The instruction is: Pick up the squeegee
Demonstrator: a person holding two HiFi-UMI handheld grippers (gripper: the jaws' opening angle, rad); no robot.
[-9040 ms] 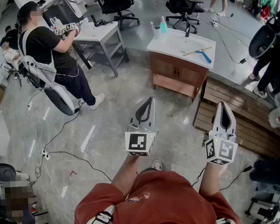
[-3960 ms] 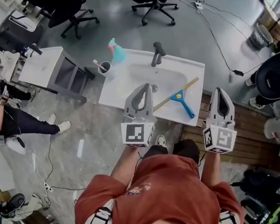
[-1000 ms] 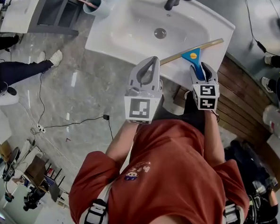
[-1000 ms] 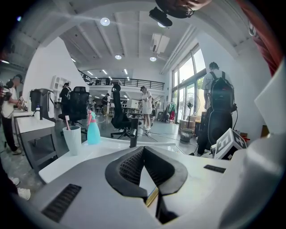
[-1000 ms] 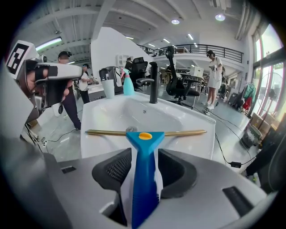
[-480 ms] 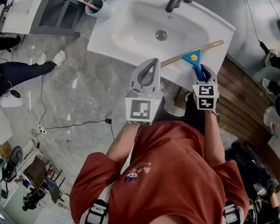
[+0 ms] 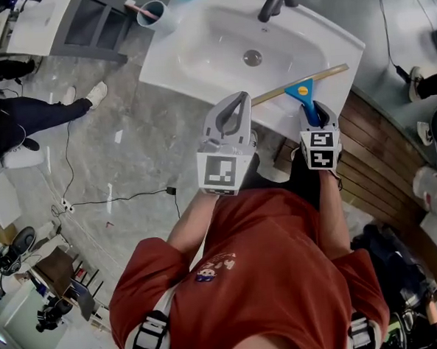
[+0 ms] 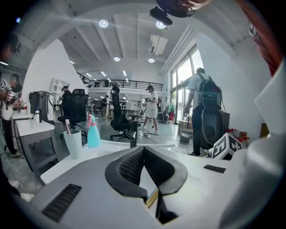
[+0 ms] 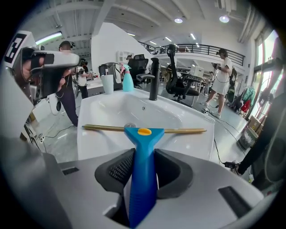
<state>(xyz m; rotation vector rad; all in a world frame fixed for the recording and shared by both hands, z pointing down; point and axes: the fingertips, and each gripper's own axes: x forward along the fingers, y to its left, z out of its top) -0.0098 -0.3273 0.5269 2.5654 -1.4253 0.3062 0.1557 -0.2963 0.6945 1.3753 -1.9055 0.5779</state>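
Note:
The squeegee [image 7: 300,90] lies on the right front rim of the white sink [image 7: 169,68], with a blue handle and a long yellowish blade. My right gripper [image 7: 314,112] is down on it. In the right gripper view the blue handle [image 9: 143,179] runs between the two pads, which have just been closing and press it from both sides; the blade [image 9: 183,131] lies across ahead. My left gripper [image 7: 234,97] hovers over the sink's front edge, shut with nothing in it [image 8: 143,150].
A black faucet [image 7: 271,1] stands at the back of the basin. A cup with a toothbrush [image 7: 149,12] and a teal spray bottle [image 8: 93,134] sit at the far left corner. Wooden decking [image 7: 383,149] lies right of the sink, and a cable [image 7: 116,198] crosses the floor on the left.
Over several seconds I have come up to the sink and my right gripper has come down over the squeegee's handle. Within the last second hardly anything shifts in the head view.

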